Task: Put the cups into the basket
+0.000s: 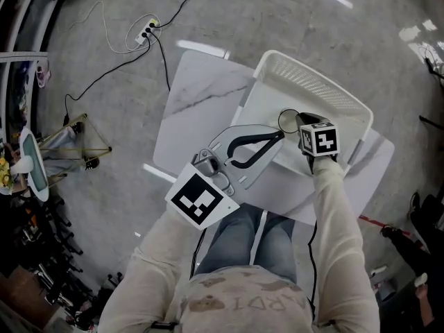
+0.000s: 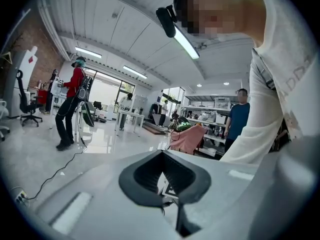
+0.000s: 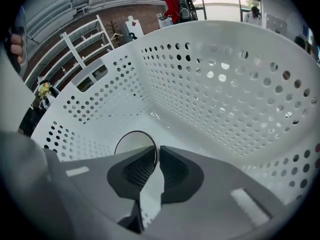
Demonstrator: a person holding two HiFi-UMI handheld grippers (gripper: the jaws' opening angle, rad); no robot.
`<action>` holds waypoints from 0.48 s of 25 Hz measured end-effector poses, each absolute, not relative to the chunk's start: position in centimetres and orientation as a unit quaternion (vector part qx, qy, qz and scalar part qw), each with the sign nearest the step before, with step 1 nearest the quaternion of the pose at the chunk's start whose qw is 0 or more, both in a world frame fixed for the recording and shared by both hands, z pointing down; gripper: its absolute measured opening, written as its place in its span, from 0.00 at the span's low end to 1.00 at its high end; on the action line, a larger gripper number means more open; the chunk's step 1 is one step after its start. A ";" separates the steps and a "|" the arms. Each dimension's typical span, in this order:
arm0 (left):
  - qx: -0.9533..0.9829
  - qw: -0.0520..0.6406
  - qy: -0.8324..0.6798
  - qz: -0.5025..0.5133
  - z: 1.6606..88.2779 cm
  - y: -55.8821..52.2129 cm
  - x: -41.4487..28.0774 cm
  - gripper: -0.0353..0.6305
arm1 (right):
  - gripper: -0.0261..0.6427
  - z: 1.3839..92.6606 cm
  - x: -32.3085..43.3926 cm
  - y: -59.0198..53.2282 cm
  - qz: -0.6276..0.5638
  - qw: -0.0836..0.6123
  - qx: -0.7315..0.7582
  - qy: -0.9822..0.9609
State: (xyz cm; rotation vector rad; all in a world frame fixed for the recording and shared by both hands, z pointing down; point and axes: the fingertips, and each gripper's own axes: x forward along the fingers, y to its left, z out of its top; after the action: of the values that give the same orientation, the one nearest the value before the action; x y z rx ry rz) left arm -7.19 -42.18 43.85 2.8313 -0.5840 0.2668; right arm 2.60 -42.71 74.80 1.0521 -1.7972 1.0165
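A white perforated basket point(image 1: 326, 92) stands on the far right part of a white marble table point(image 1: 201, 96). My right gripper point(image 1: 297, 123) reaches down into it and is shut on the wall of a pale cup point(image 1: 288, 120). In the right gripper view the cup's round rim point(image 3: 135, 143) shows just left of the right gripper point(image 3: 156, 156), low against the basket's holed wall point(image 3: 225, 84). The left gripper point(image 1: 260, 148) is open and holds nothing, hovering over the basket's near edge. The left gripper view points up into the room, with the gripper point(image 2: 164, 171) empty.
A power strip point(image 1: 146, 30) with cables lies on the floor beyond the table. A folding stand point(image 1: 76, 141) is at the left and a red-handled tool point(image 1: 378, 220) at the right. People stand across the room point(image 2: 75, 99), one in blue point(image 2: 242, 116).
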 end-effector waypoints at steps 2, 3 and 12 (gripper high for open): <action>0.968 0.119 -0.201 0.094 44.3 -42.1 -6.9 0.05 | 0.12 75.1 3.0 -42.7 0.404 0.395 0.414 -0.713; 0.968 0.119 -0.201 0.095 44.3 -42.0 -6.6 0.05 | 0.13 75.1 3.3 -42.7 0.406 0.391 0.415 -0.714; 0.969 0.113 -0.203 0.081 43.0 -41.5 -5.9 0.05 | 0.08 71.2 3.6 -43.1 0.393 0.353 0.428 -0.733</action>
State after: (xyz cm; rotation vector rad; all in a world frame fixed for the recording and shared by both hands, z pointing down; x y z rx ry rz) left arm -5.94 -41.46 43.00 2.8431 -0.5965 0.2378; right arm 3.61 -43.14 71.17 1.1082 -1.8973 1.0157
